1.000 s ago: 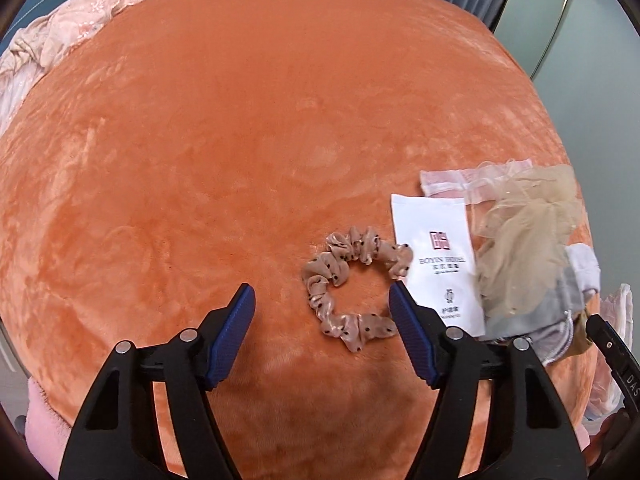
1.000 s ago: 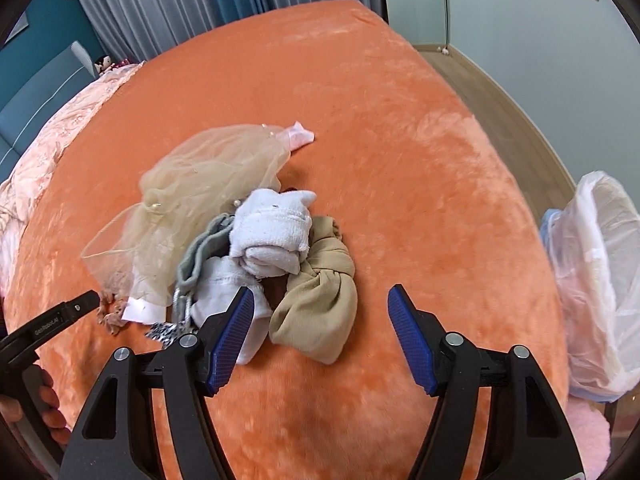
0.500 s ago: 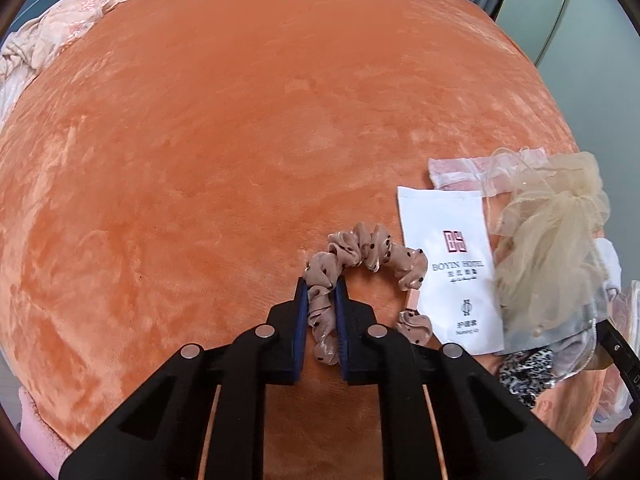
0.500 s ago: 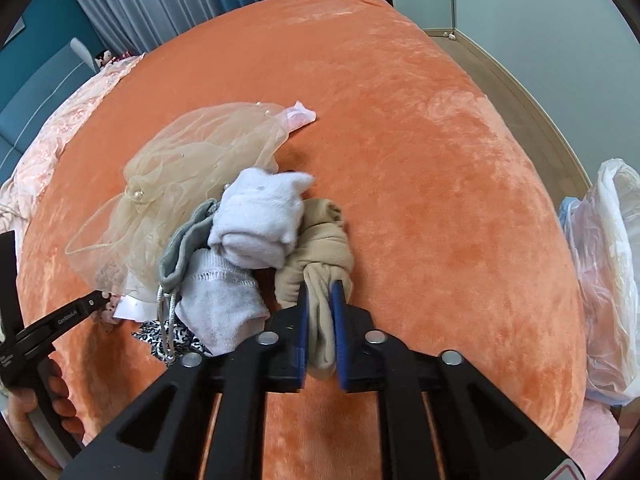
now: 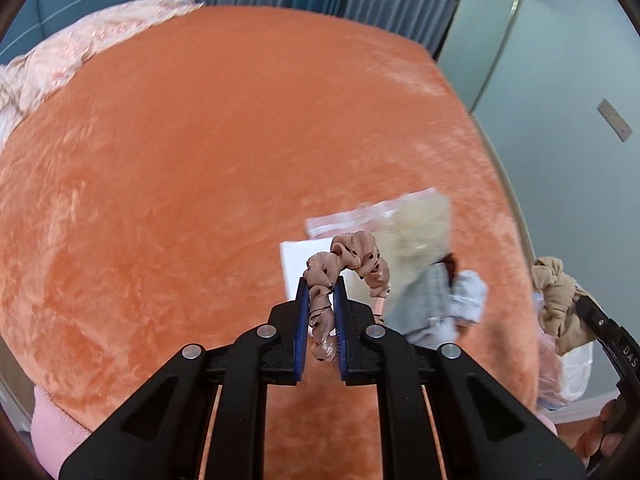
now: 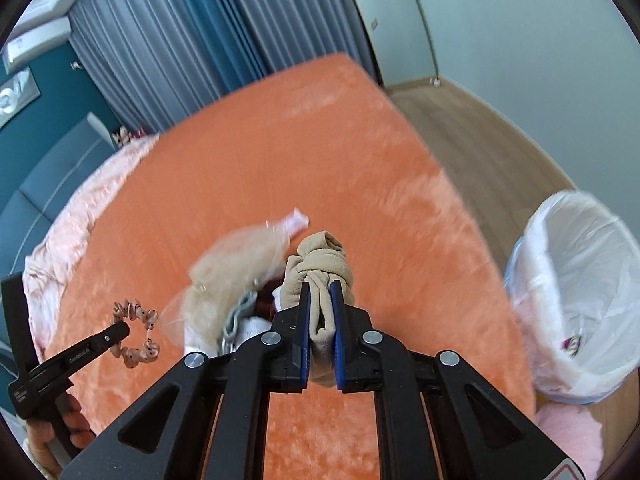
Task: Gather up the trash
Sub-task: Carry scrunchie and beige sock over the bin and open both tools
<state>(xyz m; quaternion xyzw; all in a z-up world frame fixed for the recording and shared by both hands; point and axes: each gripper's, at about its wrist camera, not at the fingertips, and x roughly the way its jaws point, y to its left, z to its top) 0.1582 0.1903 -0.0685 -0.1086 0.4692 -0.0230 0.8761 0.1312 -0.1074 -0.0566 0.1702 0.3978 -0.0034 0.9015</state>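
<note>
My left gripper [image 5: 320, 280] is shut on a pink dotted scrunchie [image 5: 352, 260], which hangs in the air above the orange bed [image 5: 200, 180]. The same scrunchie [image 6: 136, 334] shows at the left of the right wrist view, clamped in the left gripper. My right gripper [image 6: 320, 284] is shut on a knotted beige stocking [image 6: 320, 260], lifted off the bed. That stocking [image 5: 560, 300] appears at the right edge of the left wrist view. On the bed below lie a sheer beige net [image 6: 236, 260], a white packet [image 5: 296, 264] and grey and white socks [image 5: 440, 304].
A bin lined with a white plastic bag [image 6: 580, 292] stands on the wood floor right of the bed. A pink quilt [image 5: 80, 52] lies at the bed's far left. Grey and blue curtains [image 6: 180, 40] hang behind. Something pink [image 6: 568, 436] lies on the floor near the bin.
Both grippers went from open to shut, the left on the scrunchie, the right on the beige stocking. Both have since risen, lifting their items off the bed.
</note>
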